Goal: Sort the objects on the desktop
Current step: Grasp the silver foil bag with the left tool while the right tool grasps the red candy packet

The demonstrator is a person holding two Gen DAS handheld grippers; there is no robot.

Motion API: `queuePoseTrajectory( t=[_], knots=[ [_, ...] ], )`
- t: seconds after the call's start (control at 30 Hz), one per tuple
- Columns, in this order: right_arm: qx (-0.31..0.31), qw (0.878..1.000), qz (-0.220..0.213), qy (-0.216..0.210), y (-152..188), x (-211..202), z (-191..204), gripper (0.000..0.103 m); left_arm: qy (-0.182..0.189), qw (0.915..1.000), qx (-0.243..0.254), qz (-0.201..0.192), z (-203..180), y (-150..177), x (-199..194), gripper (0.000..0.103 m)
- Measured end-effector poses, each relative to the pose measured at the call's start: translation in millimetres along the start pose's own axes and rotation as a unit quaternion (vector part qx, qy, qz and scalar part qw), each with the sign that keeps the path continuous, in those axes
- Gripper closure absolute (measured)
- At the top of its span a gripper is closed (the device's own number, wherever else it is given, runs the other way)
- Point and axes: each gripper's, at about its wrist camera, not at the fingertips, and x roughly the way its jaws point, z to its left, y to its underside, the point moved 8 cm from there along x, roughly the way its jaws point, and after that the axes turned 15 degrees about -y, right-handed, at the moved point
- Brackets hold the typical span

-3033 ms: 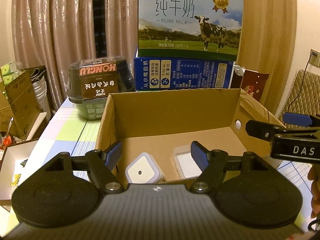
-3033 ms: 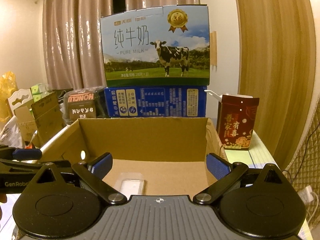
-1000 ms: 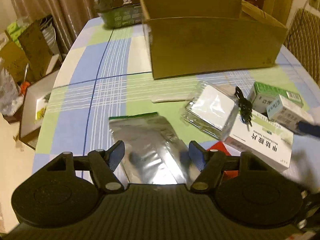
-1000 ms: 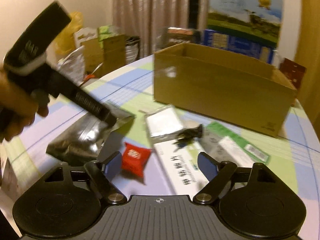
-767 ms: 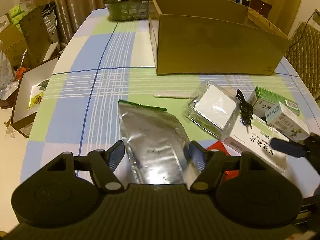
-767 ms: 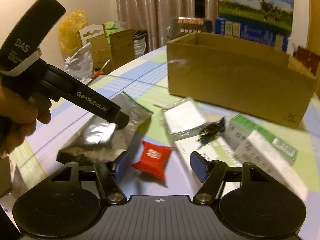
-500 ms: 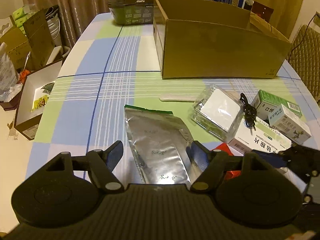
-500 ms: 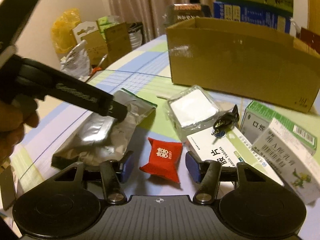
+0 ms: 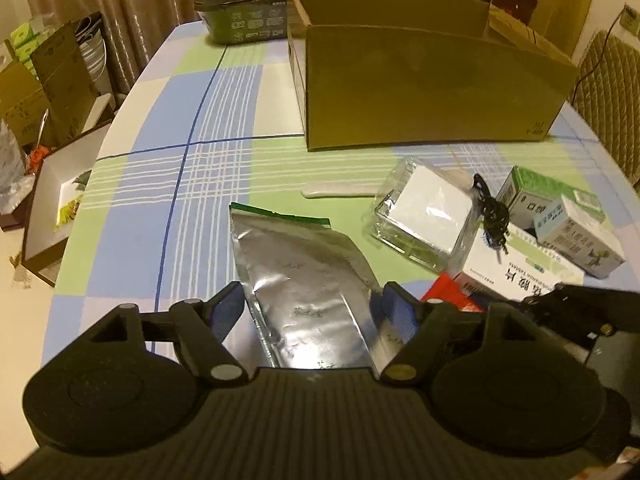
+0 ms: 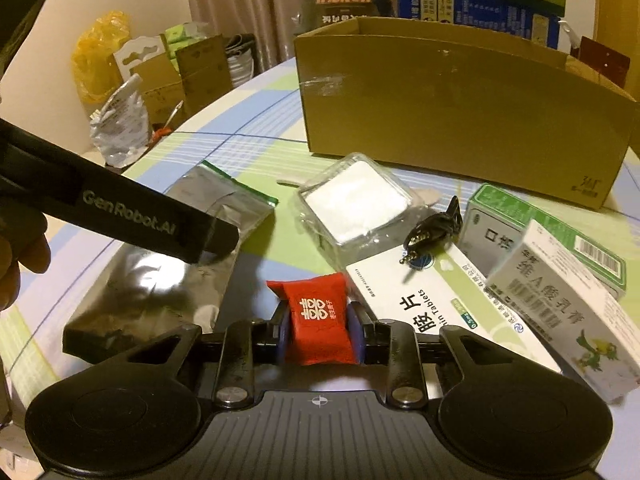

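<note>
Right gripper (image 10: 318, 330) clamps our red candy packet (image 10: 320, 316) low over the checked tablecloth (image 9: 160, 184); left gripper (image 9: 310, 312) is opening, pads clear either side of the silver foil pouch (image 9: 304, 276), cardboard box (image 9: 420, 84) beyond.

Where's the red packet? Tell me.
Right wrist view, bottom centre: the red packet sits clamped in the right tool, between silver pouch and white tablet box.

Checked table (image 9: 168, 168) bears cardboard box (image 9: 432, 92), foil pouch (image 9: 304, 280), medicine cartons (image 10: 440, 304).
</note>
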Motion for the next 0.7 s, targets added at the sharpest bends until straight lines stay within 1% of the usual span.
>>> queuePoseTrajectory(
  t=[0.2,0.33,0.43,0.5,0.53,0.57,0.6,0.67,0.7],
  knots=[
    [0.002,1.0,0.0,-0.002,0.9,-1.3,-0.7,0.076,-0.019,0.9995,0.026,0.009,-8.8,1.4,7.3,0.019],
    [-0.005,1.0,0.001,-0.001,0.9,-1.6,0.4,0.076,-0.035,0.9983,0.045,0.016,-11.6,4.5,14.8,0.019],
    [-0.007,1.0,0.002,0.0,1.8,-2.6,1.2,0.076,-0.029,0.9976,0.051,0.038,-14.6,11.8,22.6,0.019],
    [-0.005,1.0,0.003,-0.002,2.1,-2.6,2.1,0.076,-0.038,0.9961,0.065,0.045,-16.8,16.9,28.1,0.019],
    [-0.005,1.0,0.004,-0.003,2.4,-3.1,2.8,0.076,-0.038,0.9962,0.064,0.045,-17.0,18.2,28.5,0.022],
    [-0.006,1.0,0.005,-0.003,3.1,-3.7,3.3,0.076,-0.036,0.9967,0.056,0.047,-15.5,18.5,28.3,0.028],
    [-0.007,1.0,0.006,-0.004,3.5,-4.3,3.7,0.077,-0.035,0.997,0.049,0.048,-13.6,18.6,27.5,0.031],
    [-0.006,1.0,0.008,-0.004,4.6,-6.4,3.2,0.077,-0.033,0.9971,0.047,0.05,-10.0,19.8,24.5,0.04],
    [-0.005,1.0,0.009,-0.004,5.5,-8.3,3.3,0.077,-0.033,0.9971,0.047,0.051,-8.2,21.4,22.9,0.041]
  ],
)
